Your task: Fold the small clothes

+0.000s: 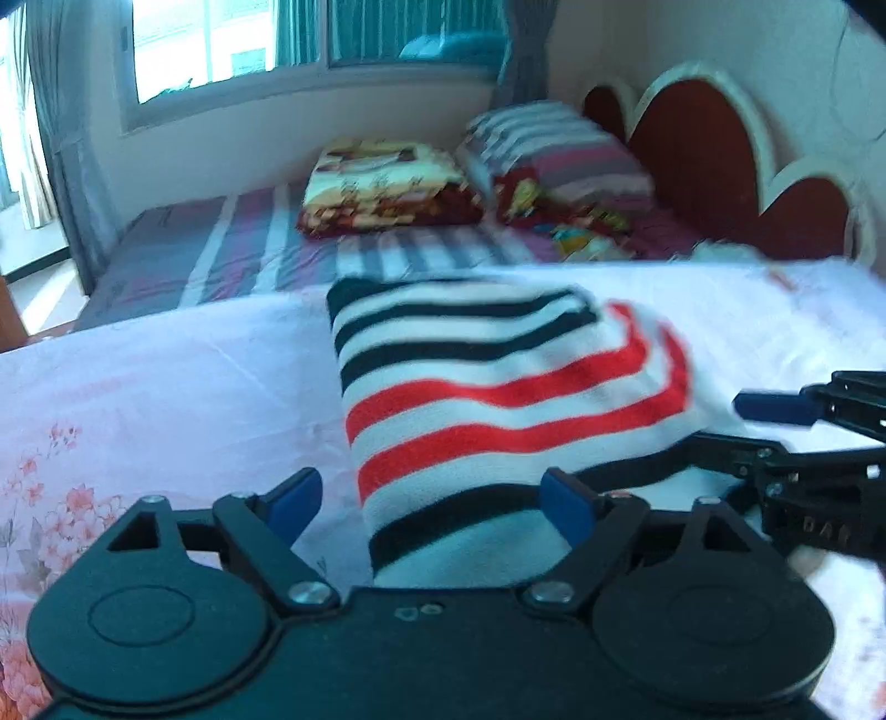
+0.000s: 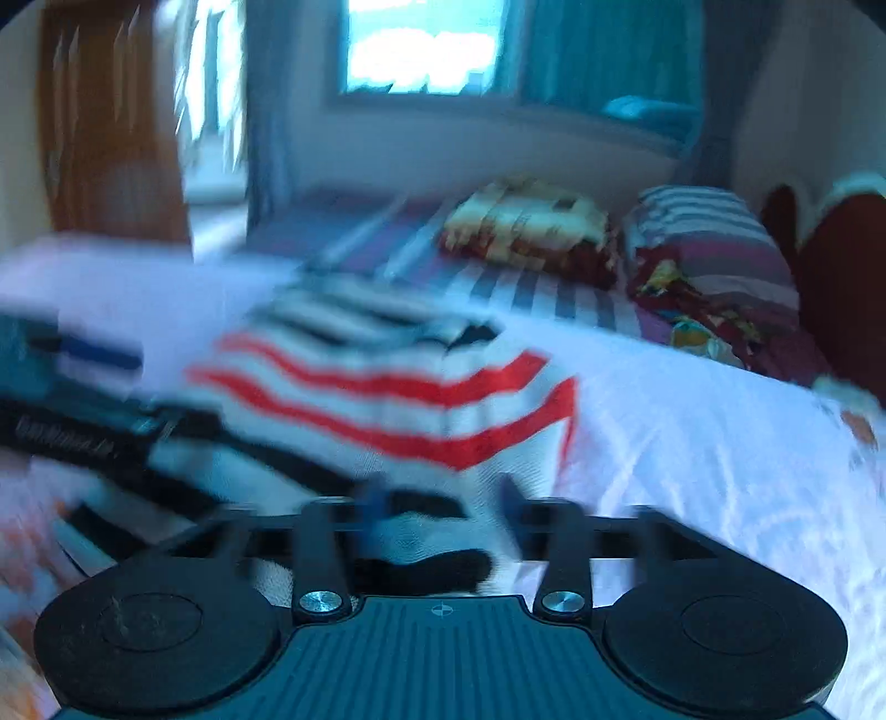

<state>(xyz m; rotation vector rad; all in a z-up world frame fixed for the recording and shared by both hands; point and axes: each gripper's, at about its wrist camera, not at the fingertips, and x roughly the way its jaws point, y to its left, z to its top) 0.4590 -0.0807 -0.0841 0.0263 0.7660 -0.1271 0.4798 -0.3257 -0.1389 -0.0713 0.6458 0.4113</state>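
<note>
**A:** The striped garment [image 1: 498, 399] sits bunched on the floral sheet [image 1: 138, 387] of the bed. Left gripper [image 1: 437, 504] is spread wide around its near edge, holding nothing.

**B:** Right gripper [image 2: 443, 509] is too blurry, I can't tell if it's pinching the cloth. It's right at the hem though.

**A:** Risk I see: one side grabs, the other doesn't, and the fold drags crooked or snags the sheet too.

1. Left wrist view: low over the white floral sheet [image 1: 166, 376], close behind the striped garment [image 1: 487, 399], facing the window [image 1: 221, 44] and headboard [image 1: 720, 149].
2. Right wrist view: equally low and close, blurred, facing the same window wall.
3. Shared: garment, folded blanket [image 1: 387, 188], striped pillow [image 2: 714, 243].
</note>
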